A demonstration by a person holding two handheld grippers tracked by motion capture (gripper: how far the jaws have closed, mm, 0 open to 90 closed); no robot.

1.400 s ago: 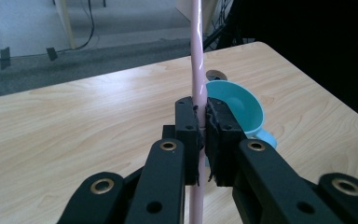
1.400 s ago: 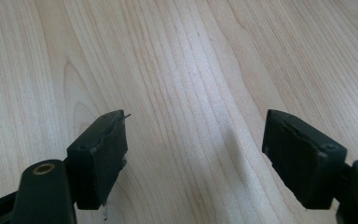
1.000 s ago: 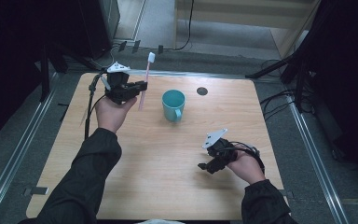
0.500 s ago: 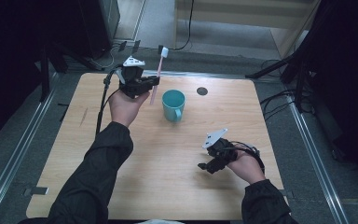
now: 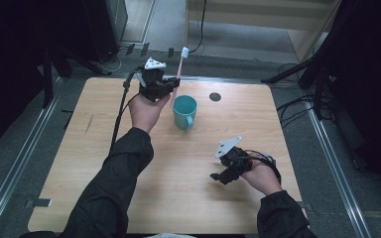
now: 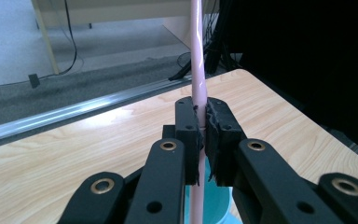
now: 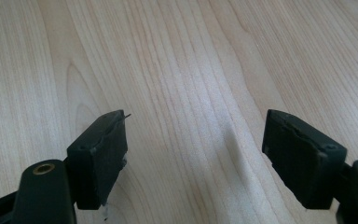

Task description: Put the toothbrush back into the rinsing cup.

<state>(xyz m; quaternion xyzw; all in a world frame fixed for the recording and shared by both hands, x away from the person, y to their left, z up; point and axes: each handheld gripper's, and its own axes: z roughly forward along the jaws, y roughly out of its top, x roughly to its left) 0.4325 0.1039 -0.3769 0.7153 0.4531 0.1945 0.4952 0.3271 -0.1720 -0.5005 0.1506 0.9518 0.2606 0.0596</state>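
You are holding the left gripper in the upper middle of the high view, raised near the far edge of the table, and its jaws are clamping a pink toothbrush by the handle. The brush is standing nearly upright, its white head pointing toward the top of the frame and its lower end hanging just left of the teal cup. In the left gripper view the handle is running straight up between the closed pads, with the cup showing below them. Your right gripper is resting at the lower right of the table, well apart from the cup; its jaws are standing wide open over bare wood, gripping nothing.
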